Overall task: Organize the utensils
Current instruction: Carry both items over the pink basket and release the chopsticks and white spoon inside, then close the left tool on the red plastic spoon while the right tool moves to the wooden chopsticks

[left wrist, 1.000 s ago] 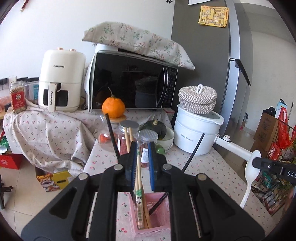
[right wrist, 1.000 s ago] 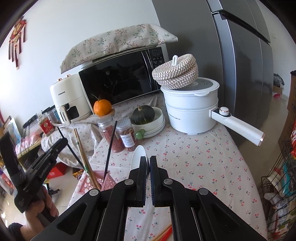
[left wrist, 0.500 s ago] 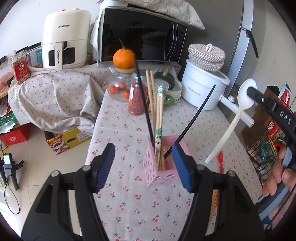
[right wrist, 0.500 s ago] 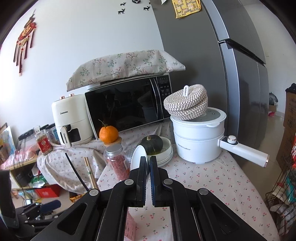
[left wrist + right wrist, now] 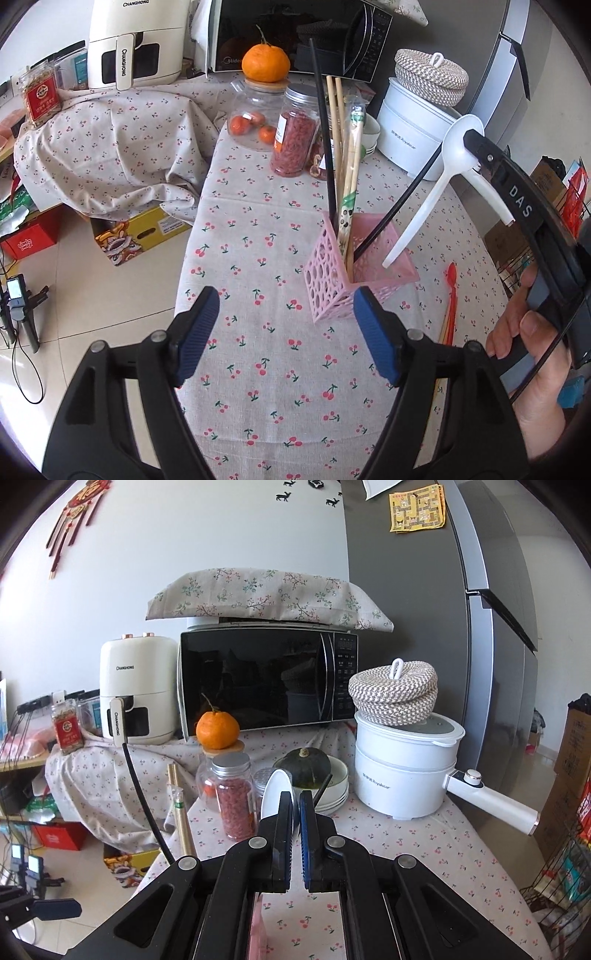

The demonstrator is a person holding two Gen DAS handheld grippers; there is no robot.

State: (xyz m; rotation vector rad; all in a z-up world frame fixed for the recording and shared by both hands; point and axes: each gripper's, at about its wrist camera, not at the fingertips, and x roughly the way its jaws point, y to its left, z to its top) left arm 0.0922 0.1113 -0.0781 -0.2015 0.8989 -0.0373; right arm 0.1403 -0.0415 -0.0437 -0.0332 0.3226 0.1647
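**White spoon held over the pink holder, left tool wide open**

The left hand-held gripper (image 5: 284,325) hangs above the bench (image 5: 258,369) with its blue-padded jaws spread wide and nothing between them. Just beyond its right finger stands the pink perforated utensil holder (image 5: 332,284) on the cherry-print cloth. Inside it lean the bamboo chopsticks (image 5: 349,162), some in a printed paper sleeve, along with two black chopsticks (image 5: 325,147), one nearly upright and the other tilted far to the right.

The right hand-held gripper (image 5: 296,805) is clamped on the bowl of a white plastic spoon (image 5: 424,206). The spoon slants down to the left, its handle tip hanging just over the holder's open mouth on the right side; whether it touches the rim I cannot tell. To the right of the holder, red utensils (image 5: 448,302) lie flat on the cloth.

At the far end of the bench stand a jar of red berries (image 5: 295,136), a clear jar with an orange (image 5: 265,62) on its lid, a white electric pot (image 5: 413,136) topped with a woven basket (image 5: 430,72), a microwave (image 5: 266,679) and a cream air fryer (image 5: 136,690).
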